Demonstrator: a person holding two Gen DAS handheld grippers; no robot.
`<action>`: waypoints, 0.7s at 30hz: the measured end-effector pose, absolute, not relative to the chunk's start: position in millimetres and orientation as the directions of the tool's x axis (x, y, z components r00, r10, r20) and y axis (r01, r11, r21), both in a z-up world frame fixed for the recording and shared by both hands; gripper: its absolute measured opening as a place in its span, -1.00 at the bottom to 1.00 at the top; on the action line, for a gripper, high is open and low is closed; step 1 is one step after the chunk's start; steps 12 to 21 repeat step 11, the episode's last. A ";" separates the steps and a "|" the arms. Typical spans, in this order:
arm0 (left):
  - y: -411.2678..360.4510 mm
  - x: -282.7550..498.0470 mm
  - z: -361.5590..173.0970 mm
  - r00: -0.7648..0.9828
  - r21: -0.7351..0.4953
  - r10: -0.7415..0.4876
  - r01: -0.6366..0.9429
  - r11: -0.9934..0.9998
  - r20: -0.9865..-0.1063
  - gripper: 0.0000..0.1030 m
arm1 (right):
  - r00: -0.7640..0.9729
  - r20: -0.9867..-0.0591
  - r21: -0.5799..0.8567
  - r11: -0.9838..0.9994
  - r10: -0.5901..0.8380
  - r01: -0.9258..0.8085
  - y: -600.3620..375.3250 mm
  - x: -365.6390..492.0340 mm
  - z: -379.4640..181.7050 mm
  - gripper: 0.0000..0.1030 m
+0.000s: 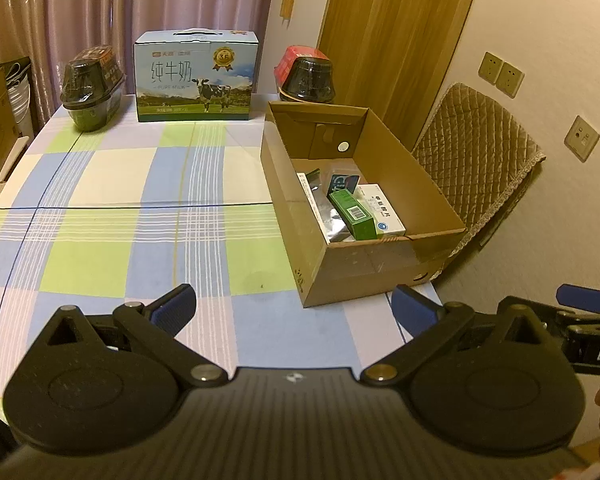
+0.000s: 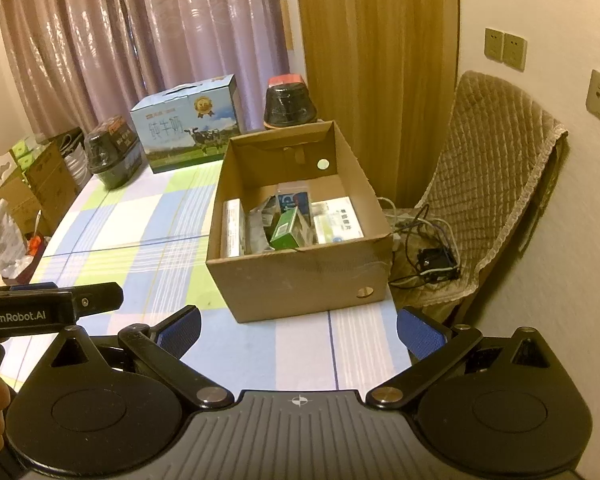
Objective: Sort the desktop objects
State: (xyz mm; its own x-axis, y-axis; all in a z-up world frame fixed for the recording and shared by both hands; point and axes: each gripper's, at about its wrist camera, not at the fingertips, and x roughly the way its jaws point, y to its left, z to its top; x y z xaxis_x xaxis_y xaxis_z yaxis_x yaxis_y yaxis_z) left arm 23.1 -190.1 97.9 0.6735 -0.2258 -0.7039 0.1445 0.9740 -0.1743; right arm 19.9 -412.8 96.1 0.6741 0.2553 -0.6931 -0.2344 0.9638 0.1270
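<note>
Left gripper point(image 1: 294, 306), right gripper point(image 2: 298, 330) wide, empty; only right view shows cables point(image 2: 424, 236) beside cardboard box point(image 2: 300, 280).

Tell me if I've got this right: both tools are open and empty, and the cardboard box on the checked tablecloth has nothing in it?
Not quite: the cardboard box holds several items, including a green carton, as the right wrist view shows. The rest is right.

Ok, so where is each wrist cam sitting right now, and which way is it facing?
Left wrist: low over the table's near edge, facing the cardboard box and milk carton; open left gripper and right gripper's side show.
Right wrist: beside it, aimed at the box; open right gripper and left gripper's side show.
Shared: box, carton, checked tablecloth, padded chair.
</note>
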 end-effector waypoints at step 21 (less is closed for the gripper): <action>-192.7 21.9 91.7 0.671 -0.162 -0.231 0.165 0.973 -0.704 0.99 | 0.666 -0.701 0.130 0.964 0.255 -0.232 -411.9 18.4 91.0 0.97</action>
